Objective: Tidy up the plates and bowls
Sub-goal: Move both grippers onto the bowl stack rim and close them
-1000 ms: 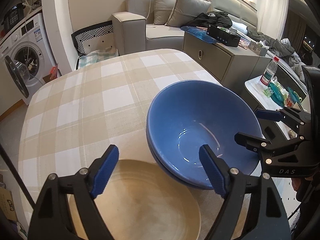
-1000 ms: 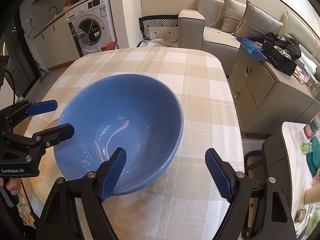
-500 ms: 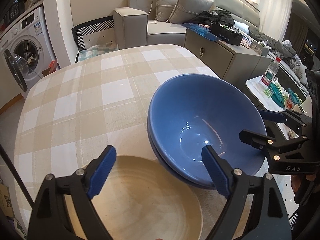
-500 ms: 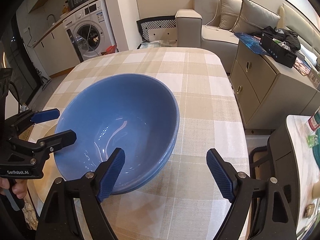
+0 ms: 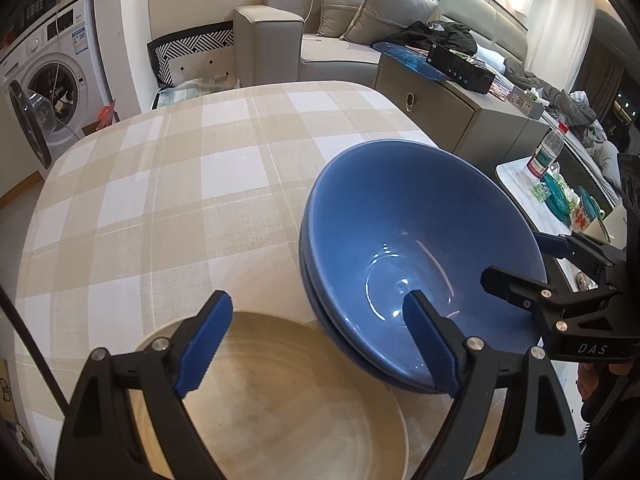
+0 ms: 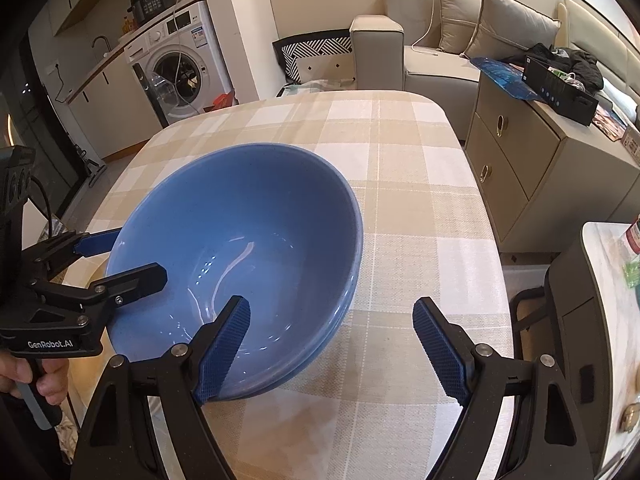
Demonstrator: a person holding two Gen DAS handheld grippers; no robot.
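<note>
With both grippers standing wide and empty, the step in hand looks like picking what to move next now that the blue bowls (image 5: pixel 420 256) sit nested, one inside the other, on the checked tablecloth (image 5: pixel 168 184). Left gripper (image 5: pixel 320 340): jaws wide apart, nothing between the pads; the beige plate (image 5: pixel 288 408) lies directly under and between its fingers, and the bowl stack's near rim is just past its right finger (image 5: pixel 430 344). Right gripper (image 6: pixel 332 344): jaws also wide, holding nothing; its left finger (image 6: pixel 226 350) hangs over the near rim of the bowl stack, its right finger over bare cloth. Judgement: bowls appear done, plate is the likely next item. To do it well, bring one pad under the plate's edge and the other on top before closing, since a flat plate gives little to bite, and keep clear of the bowl rim, which overlaps the plate's far edge in the left view. Both grippers point steeply down at the table, side by side, and part of a hand (image 6: pixel 28 378) shows on the left handle.
</note>
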